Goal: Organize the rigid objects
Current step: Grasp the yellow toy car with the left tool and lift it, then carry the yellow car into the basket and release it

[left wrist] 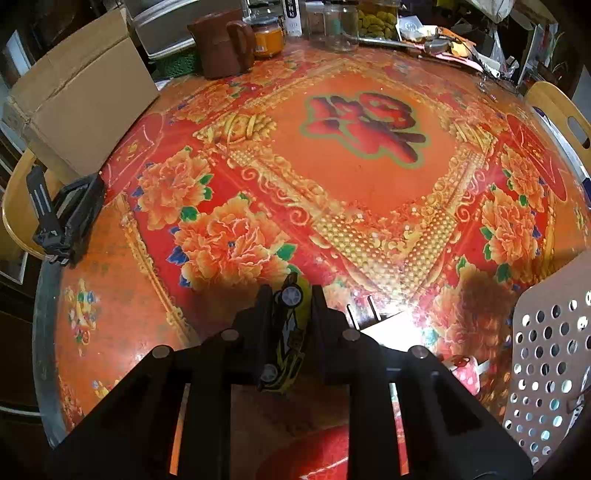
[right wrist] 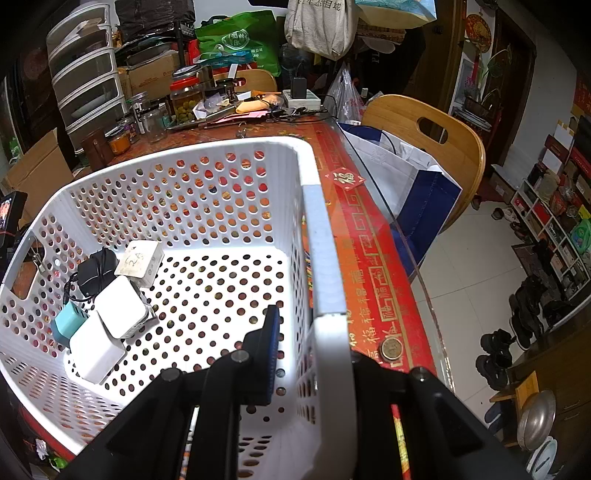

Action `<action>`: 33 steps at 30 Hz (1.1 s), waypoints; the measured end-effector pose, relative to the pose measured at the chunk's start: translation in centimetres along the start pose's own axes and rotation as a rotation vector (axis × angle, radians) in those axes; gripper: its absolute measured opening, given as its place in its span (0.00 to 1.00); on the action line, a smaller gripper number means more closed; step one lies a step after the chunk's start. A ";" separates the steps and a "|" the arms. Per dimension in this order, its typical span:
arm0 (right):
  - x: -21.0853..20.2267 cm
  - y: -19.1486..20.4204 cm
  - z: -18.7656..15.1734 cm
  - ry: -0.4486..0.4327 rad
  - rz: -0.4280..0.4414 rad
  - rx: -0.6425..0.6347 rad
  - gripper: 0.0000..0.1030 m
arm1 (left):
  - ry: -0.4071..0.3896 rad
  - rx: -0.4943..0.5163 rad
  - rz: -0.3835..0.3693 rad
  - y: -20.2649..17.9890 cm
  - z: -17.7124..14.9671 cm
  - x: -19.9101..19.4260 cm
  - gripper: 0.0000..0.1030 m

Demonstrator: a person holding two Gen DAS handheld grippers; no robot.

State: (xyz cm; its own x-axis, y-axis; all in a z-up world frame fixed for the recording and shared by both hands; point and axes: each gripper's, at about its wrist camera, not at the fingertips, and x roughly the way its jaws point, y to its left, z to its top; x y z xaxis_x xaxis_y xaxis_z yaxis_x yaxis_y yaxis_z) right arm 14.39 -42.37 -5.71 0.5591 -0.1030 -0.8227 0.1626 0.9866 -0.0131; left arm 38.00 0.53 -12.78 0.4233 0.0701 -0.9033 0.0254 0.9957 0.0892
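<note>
A yellow toy car with black markings stands nose-up between the fingers of my left gripper, which is shut on it just above the red floral table. In the right wrist view my right gripper is shut on the right wall of the white perforated basket; one finger is inside and the other is hidden behind the wall. In the basket's left corner lie two white adapters, a teal one, a black one and a white box.
A corner of the basket shows at the right. A cardboard box and a black device sit at the table's left edge. A brown jug and jars crowd the far side. A coin lies near the table edge, beside a wooden chair.
</note>
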 end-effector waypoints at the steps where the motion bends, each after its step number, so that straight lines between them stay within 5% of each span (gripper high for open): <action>1: 0.0 0.0 0.0 0.000 0.000 0.000 0.16 | -0.013 -0.002 0.004 0.1 0.0 -0.5 0.18; 4: 0.0 0.0 0.0 0.000 0.000 -0.001 0.16 | -0.051 -0.008 0.012 0.5 0.1 -2.3 0.18; 8: 0.0 -0.1 0.0 -0.002 0.003 0.000 0.16 | -0.176 0.005 0.137 0.2 0.0 -6.7 0.18; 13: -0.1 -0.2 -0.1 -0.002 0.003 -0.001 0.16 | -0.264 0.017 0.195 -0.8 0.1 -11.8 0.18; 22: -0.1 -0.1 -0.1 -0.002 0.005 0.000 0.16 | -0.364 0.112 0.171 -5.2 -0.8 -18.7 0.18; 33: -0.1 0.0 -0.1 -0.001 0.008 -0.001 0.16 | -0.402 0.297 0.141 -15.4 -2.6 -22.5 0.18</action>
State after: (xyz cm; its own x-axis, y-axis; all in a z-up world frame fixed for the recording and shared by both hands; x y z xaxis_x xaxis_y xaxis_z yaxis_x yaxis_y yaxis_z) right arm 14.29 -42.37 -5.71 0.5611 -0.0953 -0.8222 0.1571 0.9876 -0.0072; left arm 25.74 -16.26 5.05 0.7541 0.1151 -0.6466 0.1744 0.9141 0.3661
